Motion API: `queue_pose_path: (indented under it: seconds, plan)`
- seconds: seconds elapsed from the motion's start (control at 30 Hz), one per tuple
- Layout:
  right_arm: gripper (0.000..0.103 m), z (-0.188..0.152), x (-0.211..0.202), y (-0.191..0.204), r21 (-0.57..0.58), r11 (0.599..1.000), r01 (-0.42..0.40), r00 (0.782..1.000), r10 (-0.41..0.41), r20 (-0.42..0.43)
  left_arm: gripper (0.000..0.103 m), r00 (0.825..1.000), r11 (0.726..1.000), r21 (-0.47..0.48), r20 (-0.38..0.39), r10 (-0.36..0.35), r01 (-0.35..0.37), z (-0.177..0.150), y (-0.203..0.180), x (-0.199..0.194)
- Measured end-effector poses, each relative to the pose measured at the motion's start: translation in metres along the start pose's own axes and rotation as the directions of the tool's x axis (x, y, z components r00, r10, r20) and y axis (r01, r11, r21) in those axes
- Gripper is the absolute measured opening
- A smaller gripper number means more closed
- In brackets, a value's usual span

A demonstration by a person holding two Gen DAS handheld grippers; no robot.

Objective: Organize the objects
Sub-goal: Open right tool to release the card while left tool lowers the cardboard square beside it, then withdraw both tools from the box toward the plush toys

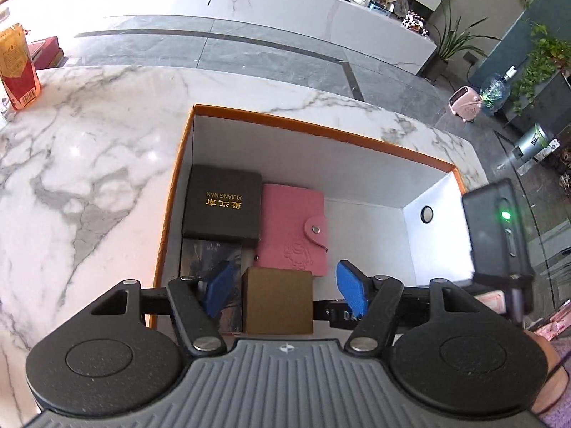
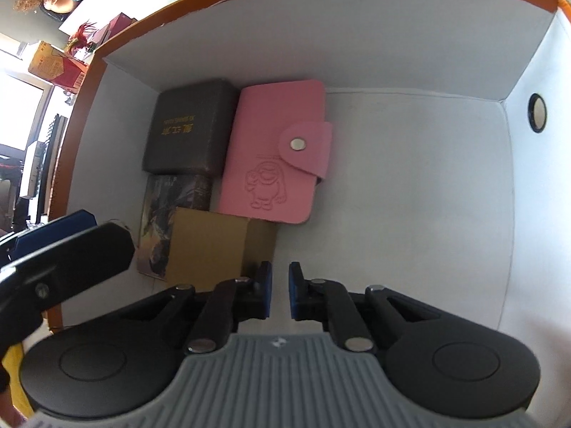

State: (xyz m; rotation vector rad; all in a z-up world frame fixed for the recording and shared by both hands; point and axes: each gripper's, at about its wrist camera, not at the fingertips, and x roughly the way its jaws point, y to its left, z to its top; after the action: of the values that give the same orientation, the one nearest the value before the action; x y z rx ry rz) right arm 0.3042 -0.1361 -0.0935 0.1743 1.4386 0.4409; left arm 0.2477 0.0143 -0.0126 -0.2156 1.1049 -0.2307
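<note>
A: Left gripper [image 1: 285, 287] wide open w/ nothing held, brown carton [image 1: 277, 301] under the gap. Right gripper [image 2: 279, 294] nearly shut, empty.

B: Why packed left?

A: Looks deliberate. Black case [image 1: 222, 210], pink wallet [image 1: 292, 230], carton, dark booklet [image 1: 210, 256] tight in the orange-rimmed box [image 1: 321, 132] on the worktop [image 1: 89, 142]; right half free. Walls hem approach.

Black left gripper [image 1: 283, 287], 2 blue ribbed pads [image 1: 351, 287], grey grooved housing, silver pivot screws
</note>
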Motion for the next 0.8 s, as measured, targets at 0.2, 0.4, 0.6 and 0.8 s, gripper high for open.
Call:
queue_pose_path:
  seconds: [0.2, 0.4, 0.6, 0.8]
  plan:
    - [0.005, -0.009, -0.010, 0.007, -0.015, 1.000, 0.014, 1.000, -0.014, 0.018, 0.074, 0.998, 0.997, 0.066, 0.050, -0.039, 0.036, -0.017, -0.010, -0.030]
    - [0.007, -0.049, -0.073, 0.022, -0.121, 0.993, 0.005, 0.989, 0.013, 0.146, 0.074, 0.989, 0.978, 0.175, 0.084, -0.126, 0.109, -0.056, -0.026, -0.070]
    - [0.010, -0.112, -0.129, 0.026, -0.222, 0.975, -0.023, 0.971, 0.074, 0.226, 0.076, 0.985, 0.945, 0.286, 0.027, -0.171, 0.157, -0.110, -0.041, -0.084]
    - [0.010, -0.171, -0.130, 0.000, -0.154, 0.988, -0.003, 0.974, 0.038, 0.224, 0.076, 0.985, 0.833, 0.525, -0.084, -0.150, 0.172, -0.164, -0.065, -0.071]
